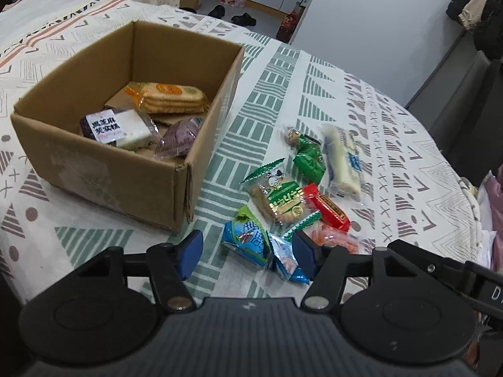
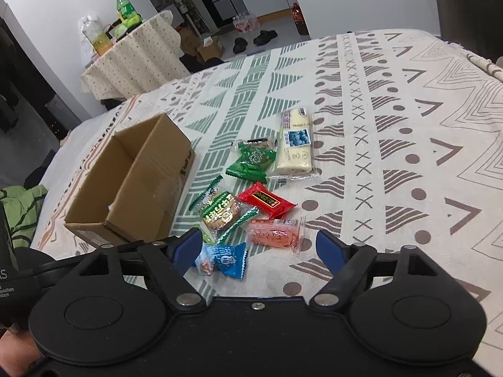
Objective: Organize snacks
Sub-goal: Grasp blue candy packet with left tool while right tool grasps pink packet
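Organizing of snacks is shown under way. Nearest, the left gripper (image 1: 246, 253) and right gripper (image 2: 260, 249) are held wide apart and empty above the cloth (image 2: 393, 132). Between the left fingers lies the blue packet (image 1: 248, 243), judged the next pick; it should be straddled squarely and pinched at its body, not at a crimped end, so that the neighbouring green biscuit pack (image 1: 279, 199) is not dragged. Beyond lie the pink pack (image 2: 275, 232), red bar (image 2: 265, 201), green candy (image 1: 309, 158) and white roll (image 2: 297, 139). Farther left, the box (image 1: 103, 169) is seen already holding several snacks.
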Tool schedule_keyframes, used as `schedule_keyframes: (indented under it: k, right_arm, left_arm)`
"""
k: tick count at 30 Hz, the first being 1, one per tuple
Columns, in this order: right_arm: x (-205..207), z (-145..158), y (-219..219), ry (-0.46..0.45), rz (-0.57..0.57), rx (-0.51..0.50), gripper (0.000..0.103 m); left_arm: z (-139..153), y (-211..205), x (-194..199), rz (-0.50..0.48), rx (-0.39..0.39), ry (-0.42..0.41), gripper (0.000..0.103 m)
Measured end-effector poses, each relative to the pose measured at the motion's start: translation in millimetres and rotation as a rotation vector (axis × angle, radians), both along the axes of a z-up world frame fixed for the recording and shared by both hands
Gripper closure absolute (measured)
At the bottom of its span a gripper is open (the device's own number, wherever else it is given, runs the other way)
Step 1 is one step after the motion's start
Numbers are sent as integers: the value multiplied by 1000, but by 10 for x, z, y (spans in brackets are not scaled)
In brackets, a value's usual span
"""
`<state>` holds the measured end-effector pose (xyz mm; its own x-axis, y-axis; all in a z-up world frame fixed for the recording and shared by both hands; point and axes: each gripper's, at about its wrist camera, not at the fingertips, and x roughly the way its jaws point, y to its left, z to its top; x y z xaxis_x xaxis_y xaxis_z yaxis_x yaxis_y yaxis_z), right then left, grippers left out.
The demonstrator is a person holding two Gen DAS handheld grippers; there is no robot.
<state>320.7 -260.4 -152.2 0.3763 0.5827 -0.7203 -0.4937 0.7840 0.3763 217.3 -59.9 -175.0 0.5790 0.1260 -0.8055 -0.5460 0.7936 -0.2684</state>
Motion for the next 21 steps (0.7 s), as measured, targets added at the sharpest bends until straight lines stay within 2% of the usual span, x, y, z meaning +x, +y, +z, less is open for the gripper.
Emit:
schedule_keyframes:
  k: [11, 16, 19, 21]
  right_arm:
    - [168, -254, 200, 48, 35, -38, 24]
    - [244, -370, 253, 82, 34, -51, 31]
    - [260, -407, 284, 87, 39, -54, 32]
    - [269, -427, 299, 87, 40, -54, 32]
  left_arm:
    - [-268, 73, 143, 44, -36, 10, 42]
    - [-355, 72, 206, 66, -38, 18, 48]
    - [-379, 57, 227, 75, -25, 21, 51]
    - [-379, 70, 225, 84, -24, 21, 57]
